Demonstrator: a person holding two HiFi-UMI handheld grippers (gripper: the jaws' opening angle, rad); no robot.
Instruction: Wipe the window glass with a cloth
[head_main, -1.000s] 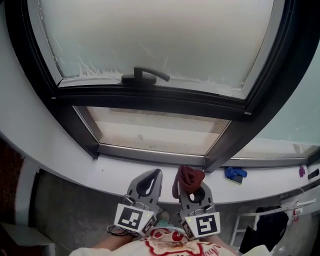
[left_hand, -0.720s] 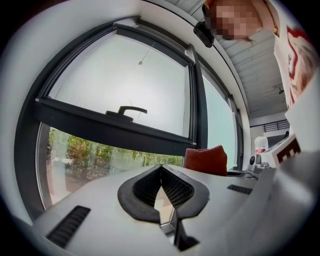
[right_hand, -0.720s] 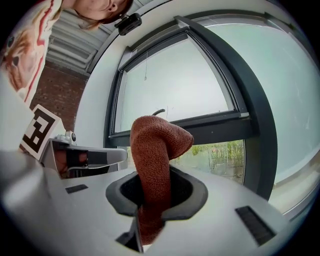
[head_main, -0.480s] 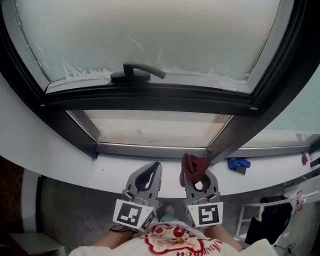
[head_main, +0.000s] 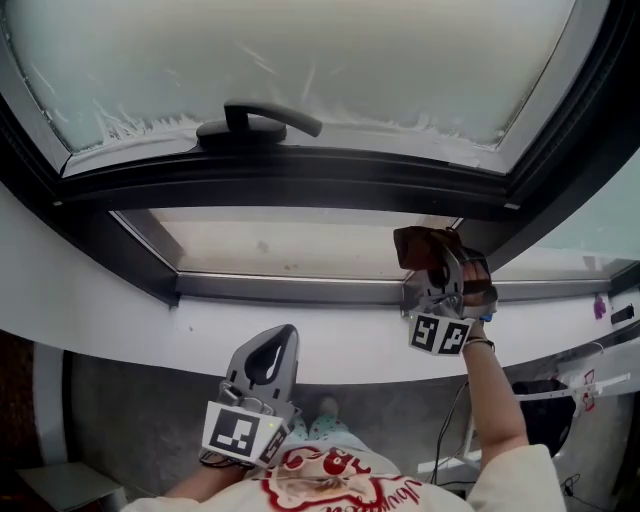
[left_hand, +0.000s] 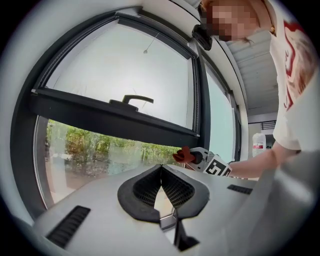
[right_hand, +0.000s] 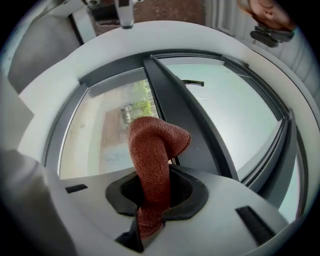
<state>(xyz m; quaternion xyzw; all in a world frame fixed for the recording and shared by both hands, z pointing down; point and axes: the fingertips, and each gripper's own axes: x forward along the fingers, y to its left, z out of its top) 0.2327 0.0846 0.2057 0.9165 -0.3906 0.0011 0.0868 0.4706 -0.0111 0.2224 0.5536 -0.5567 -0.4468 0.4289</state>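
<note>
Cloth (right_hand: 152, 160), a rust-red knitted wad, is clamped between the right gripper's (head_main: 430, 262) jaws with its free end bulging past the tips. It is held up at the lower pane's (head_main: 290, 245) top right corner, where the crossbar (head_main: 300, 185) meets the slanted post (head_main: 560, 150); whether it touches the glass cannot be told. The step in hand looks like bringing it onto the glass to begin wiping. To do that well, press the bulging end flat so that fabric, not the hard jaw tips, meets the pane, and grip firmly, since only a narrow strip is pinched. From this corner, long overlapping passes along the top edge toward the left, then working down to the sill (head_main: 350, 335), would cover the pane and carry dirt downward. The handle (head_main: 255, 122) and frosted upper pane (head_main: 300, 50) lie above, out of the way. The left gripper (head_main: 278, 345) hangs below the sill, jaws together on nothing, idle.
</note>
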